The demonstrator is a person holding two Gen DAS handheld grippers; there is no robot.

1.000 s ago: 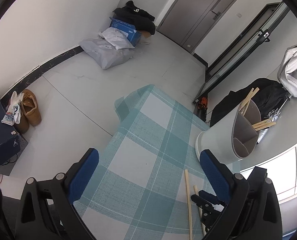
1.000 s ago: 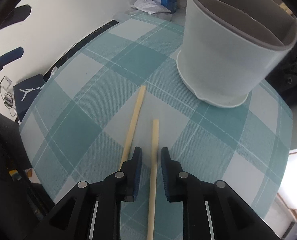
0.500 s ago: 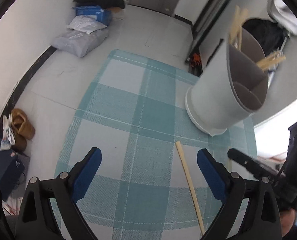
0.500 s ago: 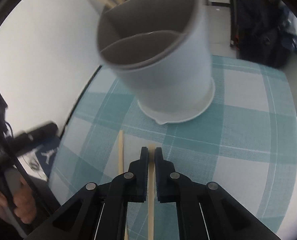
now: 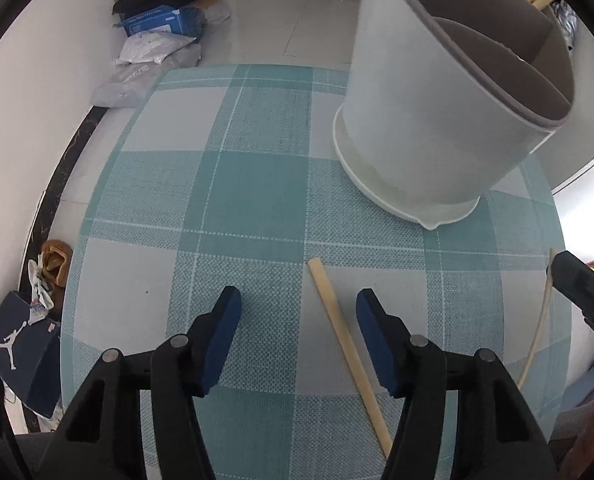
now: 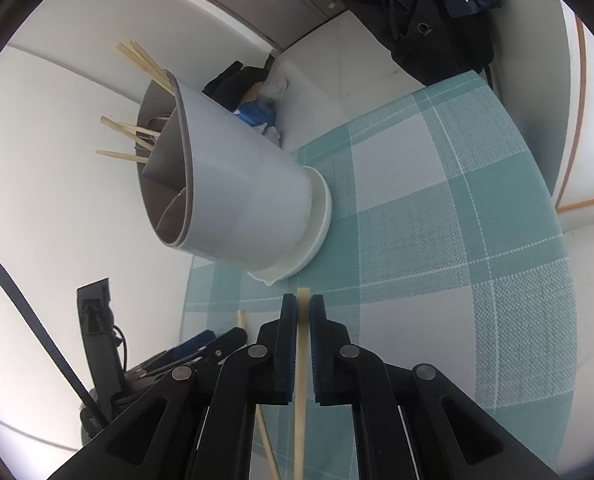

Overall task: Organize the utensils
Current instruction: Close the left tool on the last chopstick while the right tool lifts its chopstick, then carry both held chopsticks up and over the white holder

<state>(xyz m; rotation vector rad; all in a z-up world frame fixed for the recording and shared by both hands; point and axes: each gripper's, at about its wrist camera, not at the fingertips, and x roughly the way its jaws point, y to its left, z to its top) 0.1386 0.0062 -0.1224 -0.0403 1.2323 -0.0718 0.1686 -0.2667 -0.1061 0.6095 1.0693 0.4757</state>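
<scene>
A pale wooden chopstick (image 5: 339, 330) lies on the teal plaid tablecloth (image 5: 253, 196). My left gripper (image 5: 299, 312) points down over it, jaws closing. The stick lies between the pads, nearer the right one, and neither touches it. My right gripper (image 6: 303, 308) is shut on a second chopstick (image 6: 300, 364), held above the cloth. In the left wrist view that gripper (image 5: 577, 280) and its stick (image 5: 541, 320) show at the right edge. The white divided holder (image 5: 437, 120) stands behind with several chopsticks (image 6: 141, 60) in its far compartment. In the right wrist view the left gripper (image 6: 209, 342) sits by the lying chopstick (image 6: 241, 320).
The table's left edge drops to the floor, where shoes (image 5: 53, 264) and a dark shoebox (image 5: 21, 356) lie. Bags and a blue box (image 5: 161, 24) are piled by the far wall. A black bag (image 6: 437, 20) rests beyond the table in the right wrist view.
My left gripper has come down over the lying chopstick and its jaws have narrowed. The right gripper has shut on the other chopstick, lifted it off the cloth and rolled.
</scene>
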